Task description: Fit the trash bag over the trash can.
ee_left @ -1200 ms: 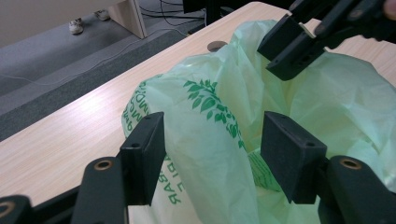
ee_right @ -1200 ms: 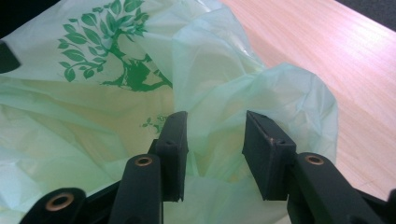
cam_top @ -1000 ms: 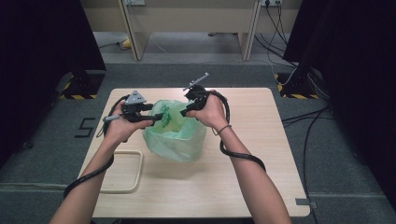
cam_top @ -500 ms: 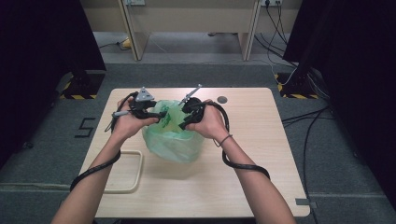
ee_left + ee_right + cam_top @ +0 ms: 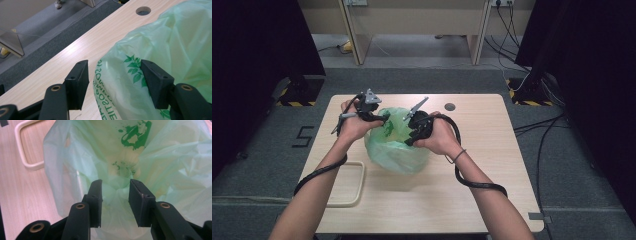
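Desk (image 5: 492,165) of pale wood stands on grey carpet, dark curtains at 3 and 9 o'clock, cabinet legs at 12. A green plastic bag (image 5: 396,145) sits mid-desk, a cream handle loop (image 5: 353,185) at its 7 o'clock. The left gripper view shows a round cable hole (image 5: 143,10) and the left tool (image 5: 115,75) standing wide, having just narrowed slightly, the bag's printed edge between its jaws, apparently unpinched. The right tool (image 5: 115,195) stands half open astride bunched film; grip unclear.
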Demonstrator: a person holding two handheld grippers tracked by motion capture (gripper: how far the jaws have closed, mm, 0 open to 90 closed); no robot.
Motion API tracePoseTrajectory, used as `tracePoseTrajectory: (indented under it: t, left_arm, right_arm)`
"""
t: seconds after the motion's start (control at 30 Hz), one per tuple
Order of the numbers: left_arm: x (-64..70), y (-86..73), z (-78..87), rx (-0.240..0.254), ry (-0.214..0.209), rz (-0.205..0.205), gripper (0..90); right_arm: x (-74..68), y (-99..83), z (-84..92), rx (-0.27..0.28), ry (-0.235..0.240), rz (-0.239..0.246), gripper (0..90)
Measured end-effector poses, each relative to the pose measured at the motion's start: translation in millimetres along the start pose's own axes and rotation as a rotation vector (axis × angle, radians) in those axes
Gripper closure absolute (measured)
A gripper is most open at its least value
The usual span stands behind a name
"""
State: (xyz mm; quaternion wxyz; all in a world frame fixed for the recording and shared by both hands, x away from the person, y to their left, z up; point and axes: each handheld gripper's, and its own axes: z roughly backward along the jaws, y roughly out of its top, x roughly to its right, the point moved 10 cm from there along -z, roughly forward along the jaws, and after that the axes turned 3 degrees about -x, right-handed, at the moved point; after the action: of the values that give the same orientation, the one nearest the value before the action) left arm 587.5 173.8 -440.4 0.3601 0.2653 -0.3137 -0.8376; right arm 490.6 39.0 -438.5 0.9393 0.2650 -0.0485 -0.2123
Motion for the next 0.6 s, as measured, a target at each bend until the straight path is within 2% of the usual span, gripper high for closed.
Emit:
tracePoseTrajectory:
  t: [0.1, 0.27, 0.33, 0.6]
  left_arm:
    - [-4.5, -1.1, -4.5, -0.01, 0.009, 0.027, 40.5]
    - [-10.1, 0.1, -7.9, -0.008, 0.02, 0.03, 40.5]
    - [-10.5, 0.2, -8.8, -0.009, 0.023, 0.05, 40.4]
    - [-14.0, 1.5, -12.9, -0.015, 0.033, 0.056, 40.3]
  right_arm:
    - [-0.3, -2.1, -0.4, 0.0, 0.003, 0.0, 63.5]
    - [-0.6, -4.6, 0.3, -0.001, 0.007, 0.0, 63.5]
    - [-0.4, -5.7, 0.0, -0.002, 0.011, -0.002, 63.3]
    - [0.3, -6.7, 1.2, 0.006, 0.022, -0.016, 61.4]
